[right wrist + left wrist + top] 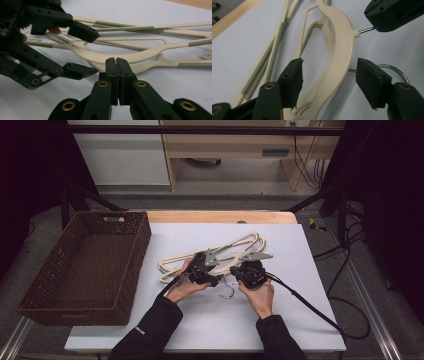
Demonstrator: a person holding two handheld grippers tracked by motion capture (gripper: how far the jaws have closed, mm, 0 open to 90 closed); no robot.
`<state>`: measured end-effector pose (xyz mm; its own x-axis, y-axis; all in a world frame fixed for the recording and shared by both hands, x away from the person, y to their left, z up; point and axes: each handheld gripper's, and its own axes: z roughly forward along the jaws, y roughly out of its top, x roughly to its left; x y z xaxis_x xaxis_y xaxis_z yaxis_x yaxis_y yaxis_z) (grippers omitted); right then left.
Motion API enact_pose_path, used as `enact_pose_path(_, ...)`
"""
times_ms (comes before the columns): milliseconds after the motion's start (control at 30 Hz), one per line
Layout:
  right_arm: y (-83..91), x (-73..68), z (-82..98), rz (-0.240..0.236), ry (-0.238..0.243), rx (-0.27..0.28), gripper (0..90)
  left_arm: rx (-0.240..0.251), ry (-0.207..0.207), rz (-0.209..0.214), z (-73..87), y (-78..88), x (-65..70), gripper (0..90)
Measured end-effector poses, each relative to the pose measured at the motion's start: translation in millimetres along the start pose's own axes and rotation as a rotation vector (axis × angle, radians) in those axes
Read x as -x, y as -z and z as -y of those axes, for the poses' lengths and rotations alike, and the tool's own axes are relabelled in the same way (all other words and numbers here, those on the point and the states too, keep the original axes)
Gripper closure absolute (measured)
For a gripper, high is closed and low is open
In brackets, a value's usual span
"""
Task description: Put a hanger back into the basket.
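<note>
Centrally on desk: cream hangers, long axis 8–2 o'clock. L tongs half-open, straddling top hanger's shoulder, nearest. R tongs shut on its wire hook, at 3 o'clock.

Both forearms are brought in from the near edge, in dark sleeves. The left tool is held angled toward the right one, its jaws parted about halfway. The right tool is held close beside it, its jaws pressed together.
</note>
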<state>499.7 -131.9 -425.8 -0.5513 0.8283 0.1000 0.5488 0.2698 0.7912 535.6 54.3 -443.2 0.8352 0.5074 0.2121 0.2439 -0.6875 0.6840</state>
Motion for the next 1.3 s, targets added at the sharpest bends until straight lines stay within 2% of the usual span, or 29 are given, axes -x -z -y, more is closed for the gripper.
enact_pose_path(33, 0.3, -0.8, -0.3, 0.002, -0.006, 0.0, 89.3, 0.014, 0.013, -0.007, -0.6, -2.6, 2.5, 43.2)
enact_pose_path(200, 2.0, -0.8, -0.7, -0.003, 0.009, -0.004, 89.2, 0.022, 0.001, -0.012, -3.3, -8.3, 3.8, 55.7)
enact_pose_path(267, 2.2, -1.3, -0.9, -0.005, 0.011, 0.003, 89.2, 0.011, -0.025, -0.001, -3.5, -8.1, 3.6, 60.0)
enact_pose_path(333, 2.3, -1.9, -1.2, 0.001, 0.009, 0.0, 89.1, 0.017, -0.033, -0.005, -4.1, -8.1, 6.2, 64.2)
enact_pose_path(367, 2.3, -2.0, -1.2, 0.0, 0.007, -0.001, 89.1, 0.009, -0.051, -0.008, -4.4, -7.8, 7.0, 66.9)
enact_pose_path(567, 5.6, -0.5, -2.2, -0.015, 0.021, 0.002, 88.2, 0.014, -0.077, -0.016, -5.5, -4.8, 9.6, 70.6)
enact_pose_path(600, 11.8, -0.3, -5.0, -0.04, 0.024, 0.039, 85.5, 0.02, -0.077, -0.024, -5.7, -3.0, 9.2, 71.3)
enact_pose_path(633, 11.8, -0.3, -5.0, -0.04, 0.024, 0.039, 85.5, 0.02, -0.077, -0.024, -5.7, -3.0, 9.2, 72.0)
enact_pose_path(667, 22.7, 1.1, -8.9, -0.049, 0.034, 0.083, 83.3, 0.029, -0.078, -0.032, -6.0, -0.5, 8.1, 72.9)
enact_pose_path(700, 22.7, 1.1, -8.9, -0.049, 0.034, 0.083, 83.3, 0.029, -0.078, -0.032, -6.0, -0.5, 8.1, 73.8)
enact_pose_path(733, 35.8, 4.8, -12.7, -0.047, 0.039, 0.12, 80.2, 0.033, -0.076, -0.039, -6.5, 3.6, 6.6, 74.7)
enact_pose_path(833, 55.3, 12.7, -15.7, -0.037, 0.04, 0.185, 73.2, 0.04, -0.067, -0.054, -6.4, 10.3, 2.1, 76.5)
enact_pose_path(1000, 76.1, 31.5, -9.6, -0.025, 0.004, 0.246, 57.0, 0.05, -0.049, -0.075, -4.7, 18.4, -7.5, 77.7)
enact_pose_path(1100, 81.2, 40.5, -0.3, -0.037, -0.007, 0.261, 46.9, 0.056, -0.039, -0.083, -4.2, 22.0, -12.9, 78.3)
enact_pose_path(1167, 82.8, 44.7, 6.8, -0.037, -0.013, 0.25, 40.7, 0.066, -0.025, -0.093, -4.6, 23.3, -15.2, 78.8)
enact_pose_path(1200, 83.4, 46.9, 10.2, -0.035, -0.011, 0.242, 37.7, 0.046, -0.046, -0.101, -5.0, 26.0, -18.0, 79.0)
enact_pose_path(1233, 83.9, 48.4, 13.5, -0.033, -0.017, 0.238, 35.5, 0.046, -0.046, -0.101, -5.0, 26.0, -18.0, 79.3)
enact_pose_path(1267, 84.8, 50.0, 16.7, -0.033, -0.017, 0.235, 33.7, 0.072, -0.02, -0.117, -5.2, 27.4, -19.2, 79.6)
enact_pose_path(1300, 85.7, 51.6, 19.9, -0.03, -0.014, 0.233, 31.5, 0.05, -0.042, -0.13, -5.7, 30.5, -21.6, 80.1)
